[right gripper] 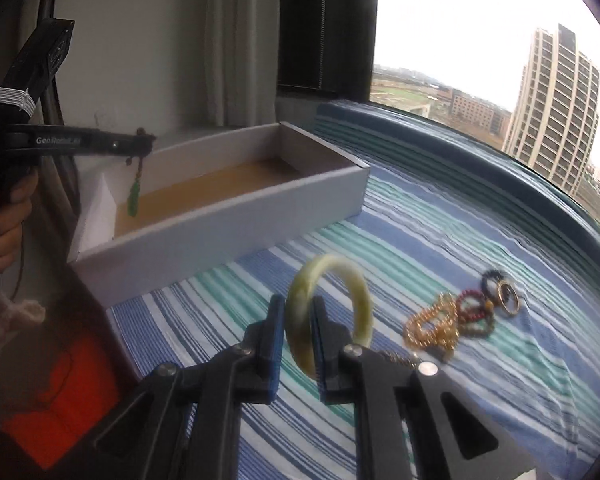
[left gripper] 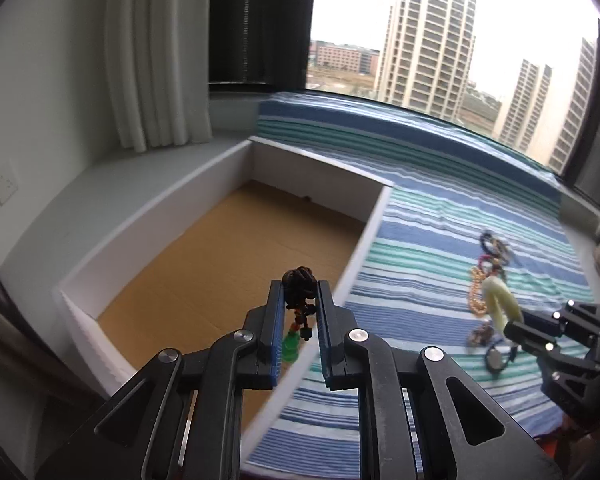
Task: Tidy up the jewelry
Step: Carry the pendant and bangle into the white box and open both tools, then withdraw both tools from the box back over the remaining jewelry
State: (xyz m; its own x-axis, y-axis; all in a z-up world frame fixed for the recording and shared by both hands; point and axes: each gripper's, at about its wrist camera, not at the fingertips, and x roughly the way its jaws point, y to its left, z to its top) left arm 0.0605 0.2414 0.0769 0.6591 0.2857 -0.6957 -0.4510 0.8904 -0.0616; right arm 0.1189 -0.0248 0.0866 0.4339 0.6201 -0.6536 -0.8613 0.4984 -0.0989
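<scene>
My left gripper (left gripper: 299, 286) is shut on the dark knotted cord of a necklace (left gripper: 299, 284), whose green pendant (left gripper: 290, 346) dangles over the open white box (left gripper: 364, 240). From the right wrist view the left gripper (right gripper: 146, 142) holds that necklace above the box's near-left corner, green pendant (right gripper: 133, 200) hanging down. My right gripper (right gripper: 298, 304) is shut on a pale yellow-green bangle (right gripper: 332, 304), lifted above the striped cloth (right gripper: 500, 220). In the left wrist view the right gripper (left gripper: 510, 322) with the bangle (left gripper: 500, 300) is at the right.
A pile of jewelry lies on the cloth: a gold bead chain (right gripper: 432, 326), red and dark bead bracelets (right gripper: 474, 308) and rings (right gripper: 508, 296). The box (right gripper: 228, 216) has a brown cardboard floor. A window, curtain and wall stand behind. A hand (right gripper: 0, 220) holds the left gripper.
</scene>
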